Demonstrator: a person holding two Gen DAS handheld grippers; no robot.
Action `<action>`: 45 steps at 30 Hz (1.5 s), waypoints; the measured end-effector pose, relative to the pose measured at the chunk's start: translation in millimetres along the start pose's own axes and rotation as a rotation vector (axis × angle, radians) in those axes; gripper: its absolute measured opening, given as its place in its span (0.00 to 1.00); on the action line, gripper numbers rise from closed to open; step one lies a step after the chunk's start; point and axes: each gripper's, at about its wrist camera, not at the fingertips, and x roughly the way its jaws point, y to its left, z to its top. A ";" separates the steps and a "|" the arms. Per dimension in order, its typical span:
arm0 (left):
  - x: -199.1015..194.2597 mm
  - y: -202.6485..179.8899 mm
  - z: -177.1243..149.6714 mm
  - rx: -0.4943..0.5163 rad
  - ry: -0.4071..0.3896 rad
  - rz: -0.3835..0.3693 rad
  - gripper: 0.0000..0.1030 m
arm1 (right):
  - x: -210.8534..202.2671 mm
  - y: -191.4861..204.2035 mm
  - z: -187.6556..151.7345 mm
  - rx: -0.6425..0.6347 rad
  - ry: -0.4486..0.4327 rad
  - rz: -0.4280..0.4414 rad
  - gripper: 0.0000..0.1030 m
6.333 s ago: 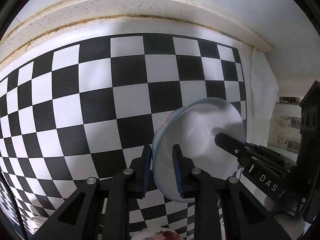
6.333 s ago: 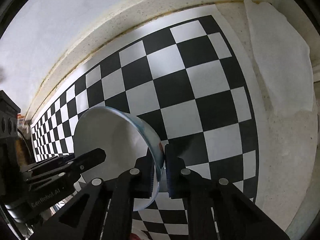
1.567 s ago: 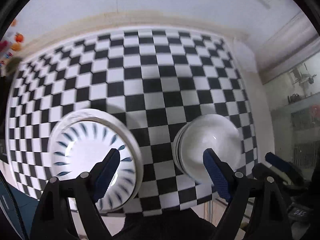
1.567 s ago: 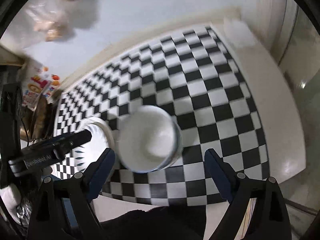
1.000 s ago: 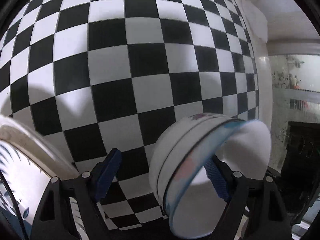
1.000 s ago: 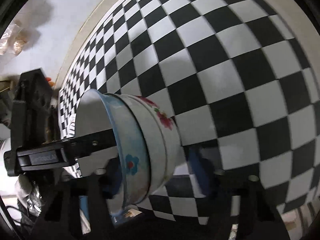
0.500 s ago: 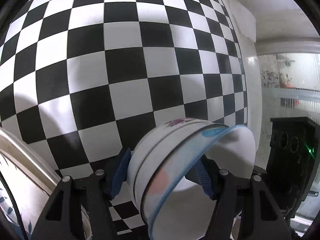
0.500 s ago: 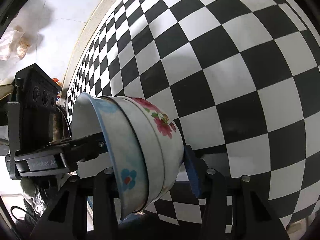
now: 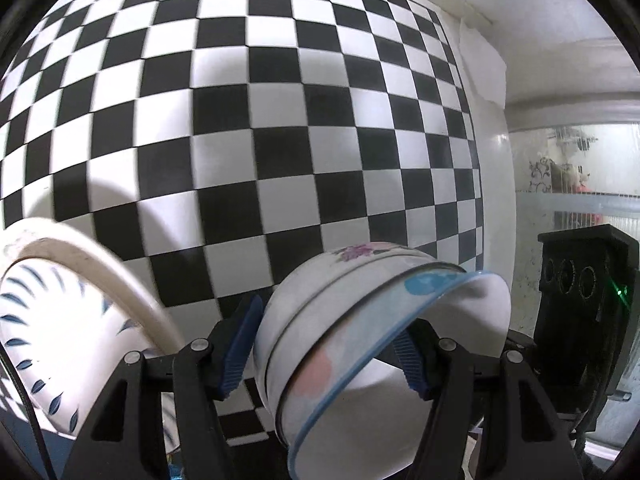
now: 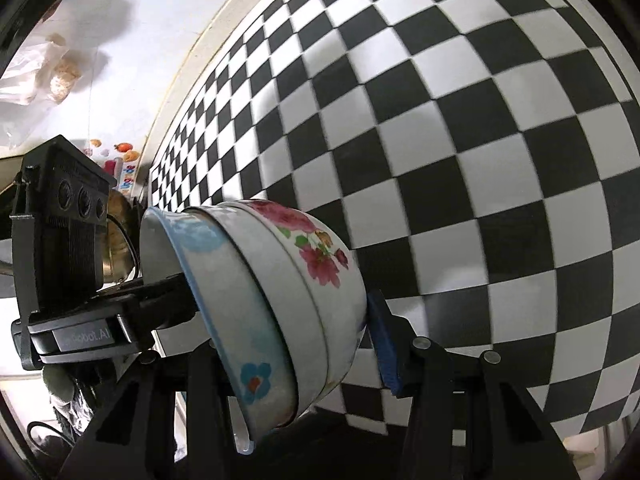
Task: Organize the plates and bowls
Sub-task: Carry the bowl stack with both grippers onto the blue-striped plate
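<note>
Both sets of blue pads are now closing in around the stack of nested bowls (image 9: 360, 344), which was sitting free between wide-open fingers a moment ago. The left hand-held gripper (image 9: 324, 352) and the right hand-held gripper (image 10: 296, 344) are each bracketing the stack from opposite sides at a medium spread, appearing to press on its walls just above the checkered bench (image 9: 280, 120). With the bowls nested and the blue-leaf plate (image 9: 52, 332) lying just beside them, sorting is looking mostly finished, leaving probably only moving the stack to its final spot.
</note>
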 end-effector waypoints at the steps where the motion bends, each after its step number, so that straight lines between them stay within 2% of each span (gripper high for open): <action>1: -5.0 2.0 -0.7 -0.007 -0.005 0.003 0.59 | 0.9 6.1 0.3 -0.008 0.007 0.001 0.48; 12: -67.1 54.6 -13.9 -0.114 -0.092 0.038 0.59 | 27.7 80.4 0.8 -0.113 0.117 0.041 0.48; 16: -76.3 84.6 -22.4 -0.183 -0.109 0.050 0.59 | 52.3 102.8 -0.8 -0.126 0.178 0.061 0.47; 29: -94.3 167.9 -51.5 -0.365 -0.134 0.056 0.59 | 134.0 173.8 -13.2 -0.237 0.346 0.047 0.47; 38: -86.2 189.9 -56.7 -0.407 -0.124 0.049 0.59 | 160.7 186.4 -14.8 -0.266 0.382 0.015 0.47; 45: -75.8 191.0 -56.0 -0.410 -0.104 0.040 0.59 | 162.6 182.3 -11.2 -0.262 0.376 -0.013 0.46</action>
